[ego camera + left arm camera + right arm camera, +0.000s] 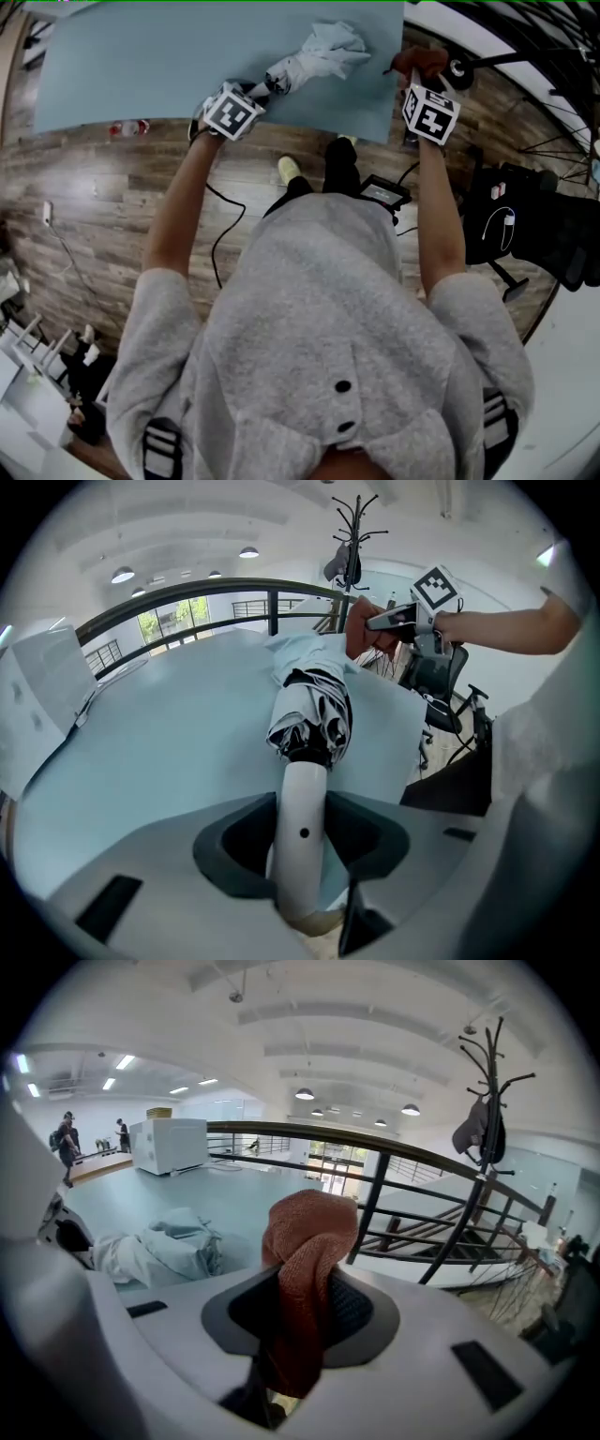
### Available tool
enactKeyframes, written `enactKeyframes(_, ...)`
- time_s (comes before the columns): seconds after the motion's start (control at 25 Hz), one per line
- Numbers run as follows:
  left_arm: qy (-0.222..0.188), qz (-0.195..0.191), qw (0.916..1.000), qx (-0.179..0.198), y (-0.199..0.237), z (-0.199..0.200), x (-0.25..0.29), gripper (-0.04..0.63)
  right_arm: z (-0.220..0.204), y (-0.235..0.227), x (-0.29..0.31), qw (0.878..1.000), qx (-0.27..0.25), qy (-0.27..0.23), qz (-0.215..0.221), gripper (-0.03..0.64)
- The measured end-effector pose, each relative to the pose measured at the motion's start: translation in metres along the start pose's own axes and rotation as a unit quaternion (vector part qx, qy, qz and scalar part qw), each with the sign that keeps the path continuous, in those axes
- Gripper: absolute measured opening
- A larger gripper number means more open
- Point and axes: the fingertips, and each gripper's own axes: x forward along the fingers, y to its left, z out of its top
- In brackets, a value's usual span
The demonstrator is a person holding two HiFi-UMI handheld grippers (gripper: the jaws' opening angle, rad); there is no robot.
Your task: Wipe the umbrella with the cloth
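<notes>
A folded pale umbrella (314, 56) lies on the light blue table (141, 66), its white handle (262, 89) pointing at me. My left gripper (253, 94) stands open around that handle (302, 827). The handle sits between the jaws with thin slivers of gap at its sides. The black-and-white canopy (314, 714) stretches away beyond it. My right gripper (419, 80) is shut on a rust-orange cloth (422, 64) at the table's right edge. In the right gripper view the cloth (305, 1260) bulges out of the jaws, and the umbrella (159, 1246) lies to its left, apart from it.
A black chair (525, 225) stands on the wood floor to my right. A dark railing (375, 1204) and a coat stand (483, 1129) are past the table's right side. A small red and white object (127, 127) lies by the table's near edge.
</notes>
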Motion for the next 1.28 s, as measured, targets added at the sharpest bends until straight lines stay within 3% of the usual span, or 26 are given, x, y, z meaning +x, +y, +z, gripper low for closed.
enactKeyframes(0.24, 0.003, 0.007, 1.0, 0.004, 0.001, 0.0, 0.0, 0.169, -0.017, 0.098, 0.032, 0.99, -0.065, 0.02, 0.123, 0.107)
enactKeyframes(0.56, -0.007, 0.013, 0.9999, 0.007, 0.001, 0.003, 0.002, 0.167, -0.024, 0.117, 0.032, 0.989, -0.039, 0.005, 0.141, 0.107)
enactKeyframes(0.96, 0.01, 0.008, 0.9999, 0.009, -0.002, 0.002, 0.004, 0.164, -0.036, 0.152, 0.017, 0.986, -0.033, -0.002, 0.165, 0.107)
enactKeyframes(1.08, 0.007, 0.01, 0.9999, 0.011, -0.002, 0.003, 0.003, 0.16, -0.046, 0.182, 0.011, 0.975, -0.073, 0.01, 0.211, 0.107)
enactKeyframes(1.2, 0.011, 0.015, 0.9997, 0.014, -0.001, 0.005, 0.003, 0.158, -0.057, 0.223, -0.001, 0.952, -0.153, 0.017, 0.264, 0.107)
enactKeyframes(1.28, 0.015, 0.013, 0.9997, 0.013, -0.003, 0.006, 0.003, 0.156, -0.061, 0.243, -0.008, 0.942, -0.173, 0.017, 0.287, 0.107)
